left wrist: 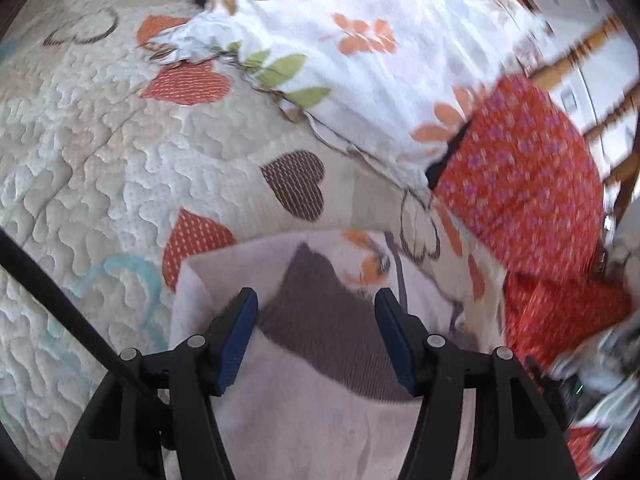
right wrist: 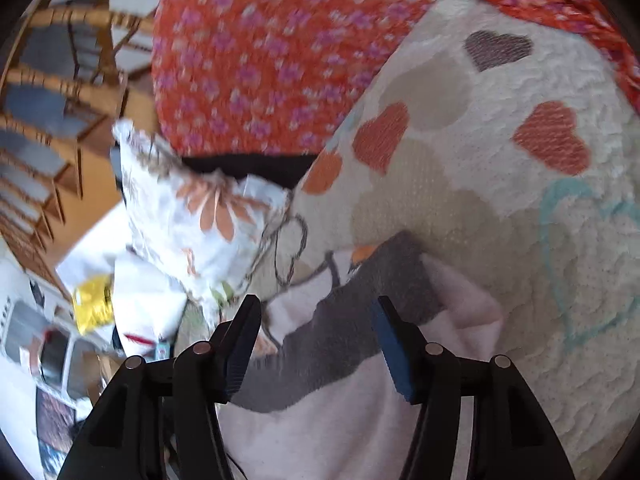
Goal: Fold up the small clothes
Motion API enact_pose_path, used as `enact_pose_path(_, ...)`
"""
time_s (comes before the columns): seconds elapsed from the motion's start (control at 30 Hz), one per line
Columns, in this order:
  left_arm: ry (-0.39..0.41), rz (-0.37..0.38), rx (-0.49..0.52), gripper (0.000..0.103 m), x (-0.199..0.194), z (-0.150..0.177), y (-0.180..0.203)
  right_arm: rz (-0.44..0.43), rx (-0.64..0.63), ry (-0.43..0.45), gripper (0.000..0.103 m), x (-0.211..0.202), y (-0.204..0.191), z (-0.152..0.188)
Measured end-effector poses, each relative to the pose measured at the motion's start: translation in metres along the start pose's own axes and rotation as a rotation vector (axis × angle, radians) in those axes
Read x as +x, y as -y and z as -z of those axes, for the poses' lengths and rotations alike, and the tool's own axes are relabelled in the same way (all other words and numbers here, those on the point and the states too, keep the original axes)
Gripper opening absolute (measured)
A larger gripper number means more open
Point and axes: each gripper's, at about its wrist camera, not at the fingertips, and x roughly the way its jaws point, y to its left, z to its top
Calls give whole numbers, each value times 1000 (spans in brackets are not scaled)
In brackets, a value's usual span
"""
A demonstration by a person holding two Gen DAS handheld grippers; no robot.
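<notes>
2 handheld grippers hang over a small pale pink garment [left wrist: 320,420] with a brown patch [left wrist: 320,328], spread on a quilted bedspread [left wrist: 100,160] patterned with hearts. The left gripper [left wrist: 316,302] stands with jaws well apart, its blue pads [left wrist: 236,344] either side of the brown patch and pressing on nothing. The right gripper [right wrist: 316,312] is likewise parted over the same garment [right wrist: 340,420], gripping nothing. Farther off lie a white floral pillow [left wrist: 360,40] and, to the right, a red flowered cushion [left wrist: 520,184]. Wooden chairs [right wrist: 60,100] stand beyond the bed.
</notes>
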Motion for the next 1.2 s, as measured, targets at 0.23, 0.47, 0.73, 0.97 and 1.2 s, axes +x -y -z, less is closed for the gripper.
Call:
enact_pose_path(0.23,-119,-169,225,71,25,23,18,166,-112,11,64,-5,-9,2)
enact_pose_path(0.47,-130,-229,354,13,21,30,30,250,-245,-13,64,3,-19,15)
enact_pose_path(0.73,-71,-324,349,13,22,19,22,301,-263,25,64,-3,-19,14)
enact_pose_path(0.97,-55,-370,407,20,24,24,29,328,-296,25,64,-7,-23,17)
enact_pose_path(1.2,-34,-182,190,37,-17,8,-1,350,-307,-8,64,-5,-23,24)
